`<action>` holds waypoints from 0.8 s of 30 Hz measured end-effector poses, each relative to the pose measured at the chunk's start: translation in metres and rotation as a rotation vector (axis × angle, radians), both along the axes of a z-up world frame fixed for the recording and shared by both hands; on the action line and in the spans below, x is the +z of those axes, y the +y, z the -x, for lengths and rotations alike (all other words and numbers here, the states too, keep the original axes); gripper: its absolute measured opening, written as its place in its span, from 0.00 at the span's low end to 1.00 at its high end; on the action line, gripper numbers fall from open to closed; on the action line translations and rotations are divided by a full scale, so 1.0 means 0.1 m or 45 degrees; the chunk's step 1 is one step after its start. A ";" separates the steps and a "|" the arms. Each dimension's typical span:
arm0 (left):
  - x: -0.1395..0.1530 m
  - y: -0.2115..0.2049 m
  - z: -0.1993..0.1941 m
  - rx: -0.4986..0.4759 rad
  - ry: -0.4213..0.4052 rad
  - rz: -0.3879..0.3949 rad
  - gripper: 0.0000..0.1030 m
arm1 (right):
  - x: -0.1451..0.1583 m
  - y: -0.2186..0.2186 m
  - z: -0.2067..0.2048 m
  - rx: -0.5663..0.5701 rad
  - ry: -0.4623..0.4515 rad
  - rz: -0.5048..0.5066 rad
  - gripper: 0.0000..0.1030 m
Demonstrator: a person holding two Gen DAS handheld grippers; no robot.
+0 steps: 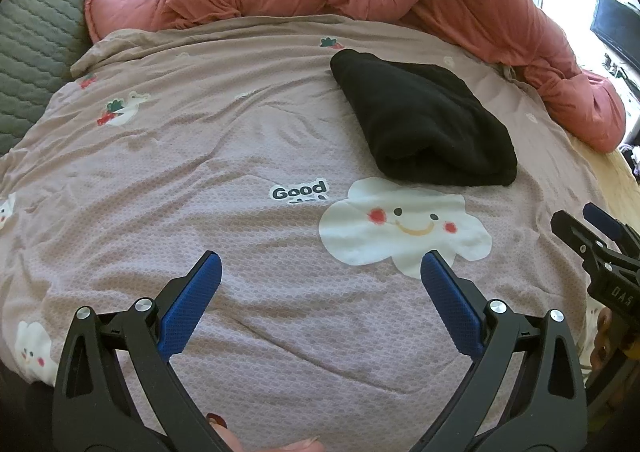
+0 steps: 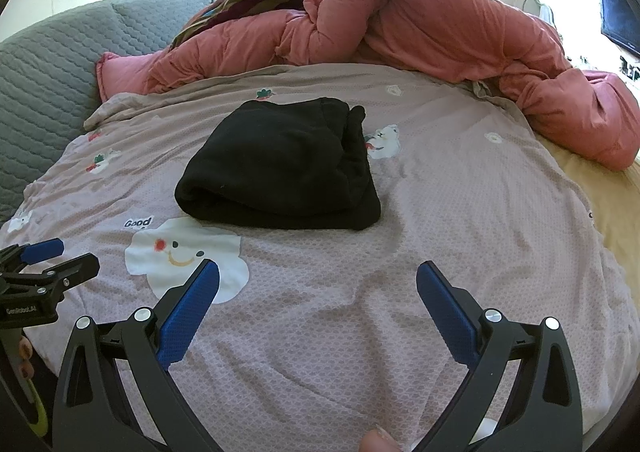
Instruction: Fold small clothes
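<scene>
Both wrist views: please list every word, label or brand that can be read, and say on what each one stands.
"Good" on the printed bedsheet, above the smiling cloud print; a second line under it is cut off by a fold and cannot be read.
"GenRobot.AI" on the body of the left tongs, seen in the right wrist view.
"DAS", upside down, on the body of the right tongs, seen in the left wrist view.
The folded black garment shows no text.

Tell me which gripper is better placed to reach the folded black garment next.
Probably right. In its view, the right gripper, open, faces the black garment almost straight ahead; for the open left gripper, it lies off to the right.
</scene>
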State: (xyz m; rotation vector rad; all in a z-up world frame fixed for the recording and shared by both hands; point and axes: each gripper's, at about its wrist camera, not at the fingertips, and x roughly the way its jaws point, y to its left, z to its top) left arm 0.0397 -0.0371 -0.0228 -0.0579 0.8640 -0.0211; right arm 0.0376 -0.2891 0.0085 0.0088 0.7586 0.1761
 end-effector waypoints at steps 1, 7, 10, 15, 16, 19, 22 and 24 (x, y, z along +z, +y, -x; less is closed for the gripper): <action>0.00 0.01 0.00 0.001 0.000 0.002 0.91 | 0.00 -0.02 0.00 -0.008 0.004 -0.003 0.95; -0.02 0.05 -0.04 0.008 0.017 0.005 0.91 | -0.01 -0.31 -0.03 -0.173 0.012 0.006 0.95; -0.06 0.11 -0.08 0.036 0.042 -0.010 0.91 | 0.01 -0.62 0.02 -0.339 0.021 0.007 0.95; -0.13 0.40 -0.17 0.114 0.084 0.021 0.91 | -0.01 -1.47 0.22 -0.698 0.084 0.015 0.95; -0.12 0.49 -0.20 0.130 0.087 0.033 0.91 | -0.01 -1.75 0.35 -0.822 0.090 0.013 0.95; -0.08 0.93 -0.34 0.227 0.090 0.056 0.91 | -0.09 -2.49 0.76 -1.141 0.096 0.043 0.95; -0.05 1.54 -0.51 0.368 0.094 0.018 0.91 | -0.23 -3.20 1.27 -1.497 0.144 0.120 0.95; -0.04 1.97 -0.60 0.475 0.100 -0.023 0.91 | -0.35 -3.57 1.58 -1.679 0.194 0.120 0.95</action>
